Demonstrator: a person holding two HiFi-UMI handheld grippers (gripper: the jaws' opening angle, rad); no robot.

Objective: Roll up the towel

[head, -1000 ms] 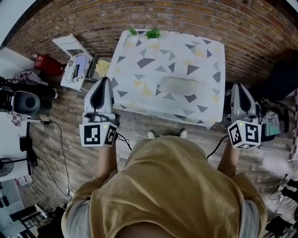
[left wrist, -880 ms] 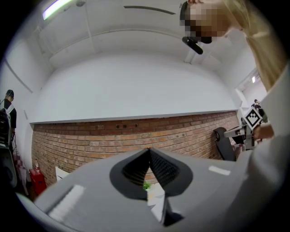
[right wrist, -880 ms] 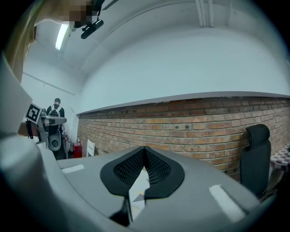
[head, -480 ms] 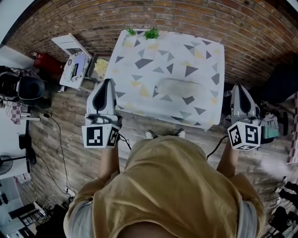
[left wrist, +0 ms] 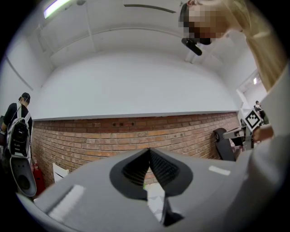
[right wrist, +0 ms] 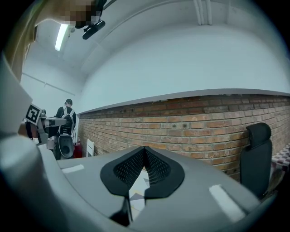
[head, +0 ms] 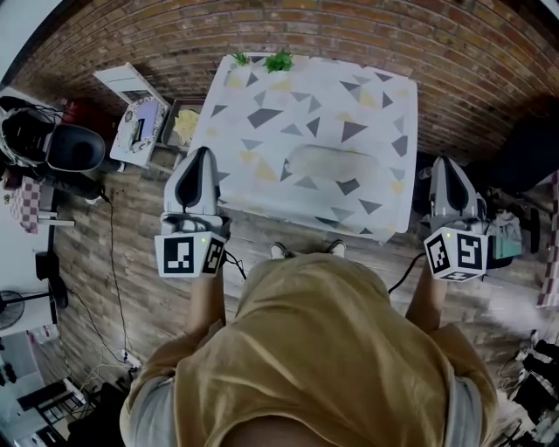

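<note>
A person [head: 323,349] in a mustard top stands at the near edge of a table [head: 262,87] covered with a white cloth printed with grey and yellow triangles. The towel [head: 336,163], pale and long, lies loose on the cloth, right of the table's middle and in its near half, its long side running left to right. Nothing touches it.

The left tongs [head: 202,157] are held over the wooden floor [head: 131,218], just off the table's near-left corner, pointing toward the far brick wall [head: 349,26]. Their own view shows the two ribbed pads pressed tip to tip with nothing between them. The right tongs [head: 442,164] hang just beyond the table's near-right corner, also pointing at the wall, and their own view shows the pads closed together and empty as well. Both tongs are well apart from the towel, one on each side of it.

Two small green plants [head: 279,61] stand at the table's far edge. A tray [head: 185,125] holding something yellow sits to the left of the table. A black chair [right wrist: 256,149] stands against the wall at the right. The person's shoes [head: 279,251] show at the near edge of the table.
</note>
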